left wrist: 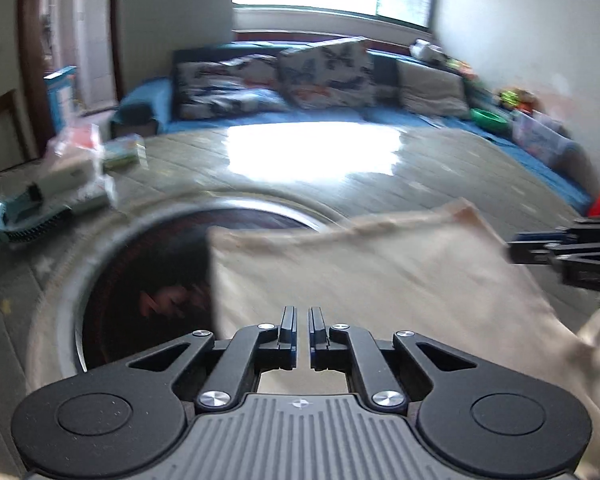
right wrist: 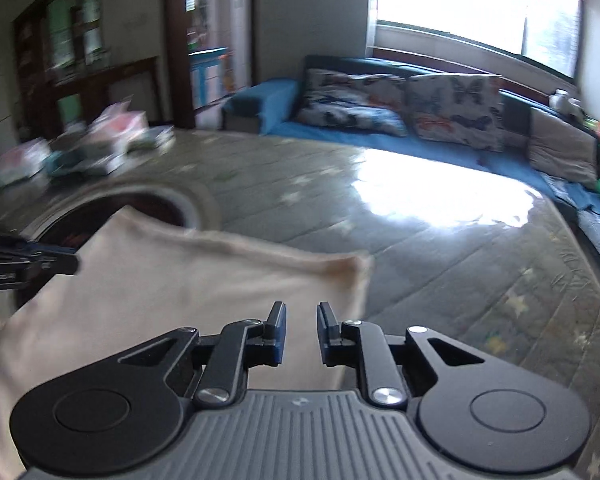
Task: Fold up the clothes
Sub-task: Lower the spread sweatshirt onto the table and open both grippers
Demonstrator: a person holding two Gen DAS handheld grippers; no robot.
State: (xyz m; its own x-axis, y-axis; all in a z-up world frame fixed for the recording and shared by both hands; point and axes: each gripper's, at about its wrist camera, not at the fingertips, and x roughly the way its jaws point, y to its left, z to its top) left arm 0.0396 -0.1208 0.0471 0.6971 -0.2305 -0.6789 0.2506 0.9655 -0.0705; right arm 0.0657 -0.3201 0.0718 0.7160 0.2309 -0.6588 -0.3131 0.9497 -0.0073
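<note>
Beige cloth (left wrist: pixel 380 272) overlaps a round dark inset (left wrist: pixel 148 280); left gripper (left wrist: pixel 302 320) and right gripper (right wrist: pixel 301 316) hover released.

The garment (left wrist: pixel 380 272) is soft matt beige cloth with a stitched hem. The bench (right wrist: pixel 440 240) wears a glossy, glaring quilted cover; its inset ring (left wrist: pixel 236 202) looks like polished metal. The tongs (left wrist: pixel 302 330) are matt black plastic with shiny metal rivets
</note>
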